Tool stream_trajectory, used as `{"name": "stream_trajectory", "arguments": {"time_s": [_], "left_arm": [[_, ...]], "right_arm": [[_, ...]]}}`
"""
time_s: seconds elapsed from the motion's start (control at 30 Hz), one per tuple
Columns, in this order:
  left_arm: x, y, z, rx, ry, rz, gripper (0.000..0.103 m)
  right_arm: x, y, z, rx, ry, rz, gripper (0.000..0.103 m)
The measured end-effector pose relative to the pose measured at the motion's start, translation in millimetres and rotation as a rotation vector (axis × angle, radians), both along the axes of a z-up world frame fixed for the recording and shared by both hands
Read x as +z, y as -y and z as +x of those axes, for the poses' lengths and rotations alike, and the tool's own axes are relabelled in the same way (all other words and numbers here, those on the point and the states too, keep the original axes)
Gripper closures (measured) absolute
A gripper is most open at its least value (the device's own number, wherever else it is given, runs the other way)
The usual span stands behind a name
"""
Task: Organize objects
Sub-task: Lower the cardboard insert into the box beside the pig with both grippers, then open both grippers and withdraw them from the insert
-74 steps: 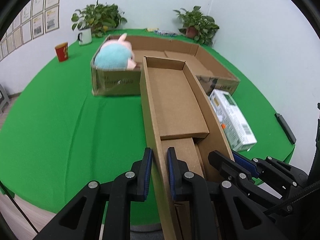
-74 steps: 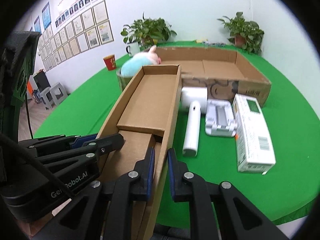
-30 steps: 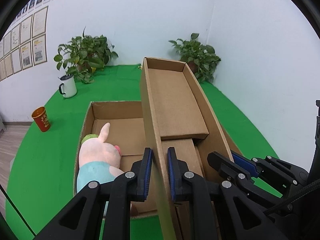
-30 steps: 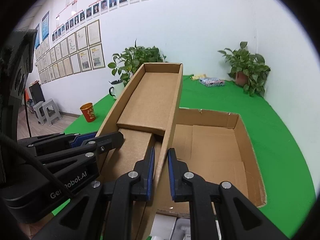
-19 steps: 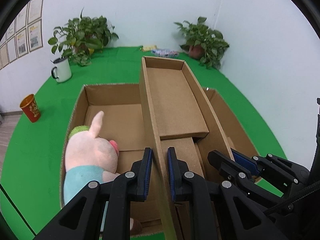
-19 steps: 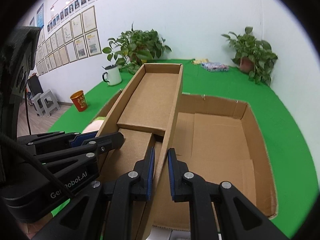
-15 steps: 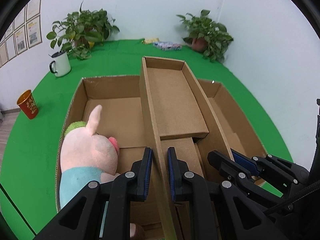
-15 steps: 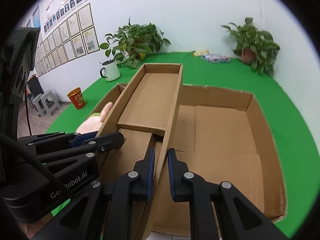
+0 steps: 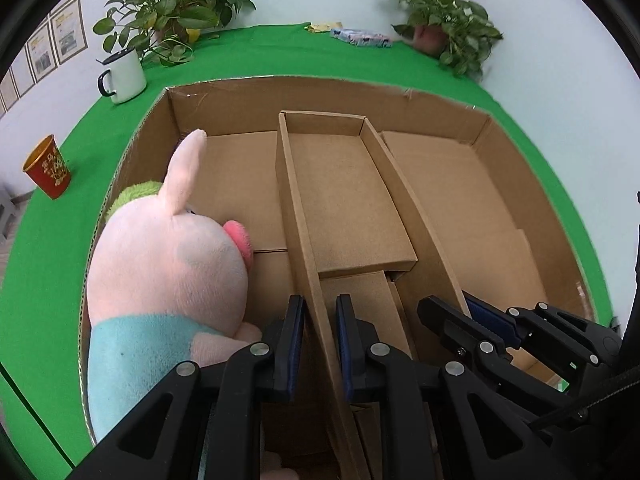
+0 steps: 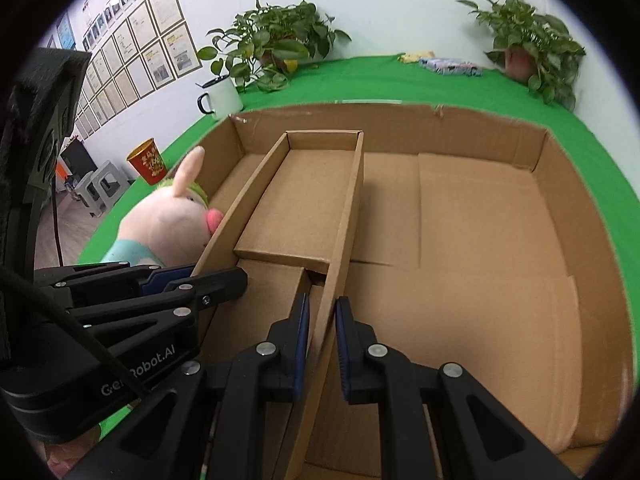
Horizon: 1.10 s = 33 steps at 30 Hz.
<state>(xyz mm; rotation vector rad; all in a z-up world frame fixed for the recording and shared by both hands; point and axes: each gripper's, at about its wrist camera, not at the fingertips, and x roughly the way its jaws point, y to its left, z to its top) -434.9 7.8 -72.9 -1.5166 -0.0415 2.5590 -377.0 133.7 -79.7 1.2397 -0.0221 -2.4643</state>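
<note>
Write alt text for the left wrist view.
Left gripper pinches the left wall of a narrow cardboard tray, held inside a large open cardboard box on a green table; the right gripper clamps the tray's other wall. A pink plush pig sits in the box's left side.

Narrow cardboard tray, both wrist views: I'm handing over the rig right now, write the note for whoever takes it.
Left gripper: shut on the left wall of the narrow cardboard tray.
Right gripper: shut on the tray's right wall.
The tray is inside the big cardboard box, beside the plush pig, which sits at the box's left end. Whether the tray rests on the box floor cannot be told.
Done: pig in the box, tray brought into it.
Left: probably set the tray down, release both walls, then go on with any other items; none show in these views.
</note>
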Motion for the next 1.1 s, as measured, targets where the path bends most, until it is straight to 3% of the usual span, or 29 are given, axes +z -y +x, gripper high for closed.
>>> {"name": "stream_trajectory", "arguments": {"time_s": [0.13, 0.27, 0.4, 0.57, 0.8, 0.9, 0.93, 1.0, 1.03, 1.1], "left_arm": [[0, -1, 4, -0.005, 0.002, -0.029, 0.085], [18, 7, 13, -0.003, -0.025, -0.002, 0.083], [39, 25, 30, 0.023, -0.079, 0.026, 0.071], [59, 41, 58, 0.043, -0.138, 0.013, 0.071], [84, 59, 99, 0.088, -0.246, 0.039, 0.07], [92, 67, 119, 0.124, -0.297, 0.07, 0.052], [94, 70, 127, 0.135, -0.324, 0.082, 0.045], [98, 69, 142, 0.149, -0.375, 0.069, 0.04], [99, 66, 150, 0.149, -0.4, 0.047, 0.033], [102, 60, 166, 0.142, -0.451, 0.004, 0.02]], "right_arm": [[-7, -1, -3, 0.004, 0.021, -0.026, 0.093], [-14, 4, -2, 0.0, 0.023, 0.009, 0.093], [-10, 10, -1, -0.013, 0.022, 0.018, 0.093], [-10, 25, 3, -0.018, 0.011, 0.053, 0.092], [-15, 21, 3, -0.069, 0.044, 0.02, 0.091], [-7, 15, 12, -0.071, 0.0, 0.035, 0.089], [-3, 12, 18, -0.078, -0.023, 0.041, 0.083], [9, 2, 39, -0.089, -0.1, 0.033, 0.056], [13, -3, 49, -0.085, -0.128, 0.016, 0.037], [22, -12, 77, -0.08, -0.192, -0.007, 0.025]]}}
